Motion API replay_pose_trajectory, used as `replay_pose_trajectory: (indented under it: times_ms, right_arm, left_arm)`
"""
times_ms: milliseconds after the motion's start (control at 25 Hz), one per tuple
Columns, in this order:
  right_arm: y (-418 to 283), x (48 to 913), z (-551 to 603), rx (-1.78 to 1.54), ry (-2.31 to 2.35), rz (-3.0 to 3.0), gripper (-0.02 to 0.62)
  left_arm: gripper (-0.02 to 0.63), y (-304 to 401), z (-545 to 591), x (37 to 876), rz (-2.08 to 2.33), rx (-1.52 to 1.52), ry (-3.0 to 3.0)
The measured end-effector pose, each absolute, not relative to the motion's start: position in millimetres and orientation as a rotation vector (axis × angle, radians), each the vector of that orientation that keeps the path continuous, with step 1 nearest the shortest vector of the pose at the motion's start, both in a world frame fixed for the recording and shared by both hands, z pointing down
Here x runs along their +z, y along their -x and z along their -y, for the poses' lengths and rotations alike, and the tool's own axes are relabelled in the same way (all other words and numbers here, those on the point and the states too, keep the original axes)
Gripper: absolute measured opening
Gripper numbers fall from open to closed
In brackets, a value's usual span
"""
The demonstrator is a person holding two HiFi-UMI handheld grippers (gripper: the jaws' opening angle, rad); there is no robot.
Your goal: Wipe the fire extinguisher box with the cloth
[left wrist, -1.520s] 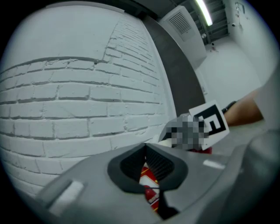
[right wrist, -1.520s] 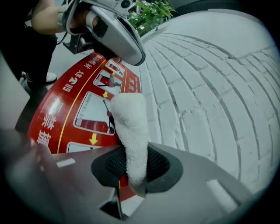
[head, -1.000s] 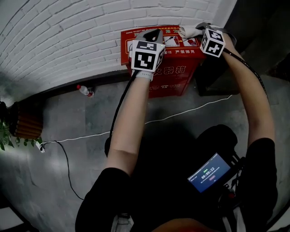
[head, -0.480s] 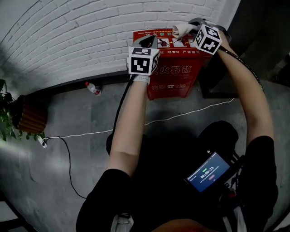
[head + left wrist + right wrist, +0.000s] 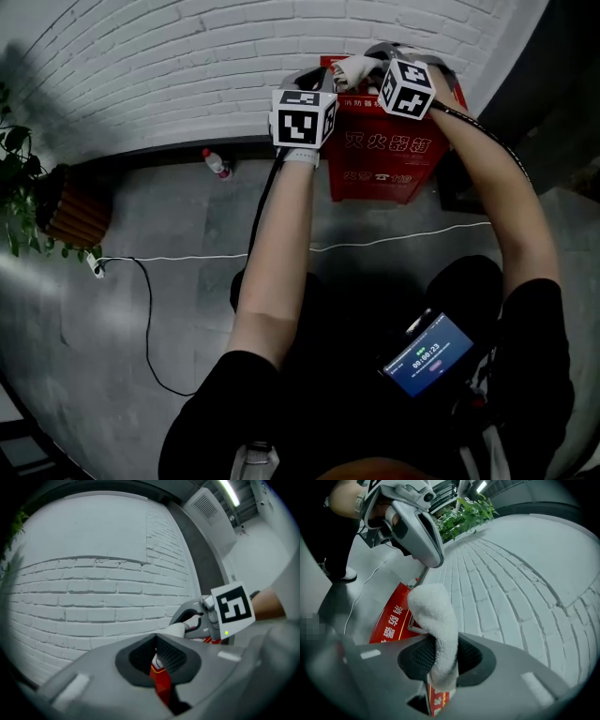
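Observation:
The red fire extinguisher box (image 5: 389, 141) stands against the white brick wall, with Chinese print on its front. A white fluffy cloth (image 5: 354, 67) lies on the left part of the box top, and my right gripper (image 5: 367, 64) is shut on it. In the right gripper view the cloth (image 5: 433, 620) sticks up between the jaws of the right gripper (image 5: 440, 660), above the red box (image 5: 391, 620). My left gripper (image 5: 314, 82) hovers at the box's top left corner, close to the cloth. Its jaws meet with nothing between them; the left gripper (image 5: 157, 640) shows only red box (image 5: 161, 684) below.
A plastic bottle (image 5: 217, 164) lies on the grey floor by the wall base, left of the box. A white cable (image 5: 375, 241) runs across the floor. A potted plant (image 5: 19, 187) and a slatted brown planter (image 5: 75, 216) stand at far left. A phone (image 5: 429, 354) hangs at the person's waist.
The right gripper has dragged the cloth leftward across the box top, from its right part to its left part. The left gripper has shifted left to the box's corner.

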State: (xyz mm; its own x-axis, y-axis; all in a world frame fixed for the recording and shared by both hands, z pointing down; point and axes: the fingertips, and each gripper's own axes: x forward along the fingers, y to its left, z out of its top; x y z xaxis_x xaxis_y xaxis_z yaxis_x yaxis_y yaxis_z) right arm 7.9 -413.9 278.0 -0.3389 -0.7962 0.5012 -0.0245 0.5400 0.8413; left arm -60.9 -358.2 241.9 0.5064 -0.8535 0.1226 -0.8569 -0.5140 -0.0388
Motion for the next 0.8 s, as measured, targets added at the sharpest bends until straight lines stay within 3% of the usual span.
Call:
replay_pose_trajectory:
  times_ms: [320, 800]
  right_arm:
    - [48, 308, 417, -0.953, -0.596, 1.758, 0.092]
    - [15, 334, 408, -0.924, -0.529, 1.701, 0.089]
  left_arm:
    - [0.0, 87, 364, 253, 1.553, 0.207, -2.656]
    - [0.0, 41, 364, 281, 1.429, 0.339, -2.692]
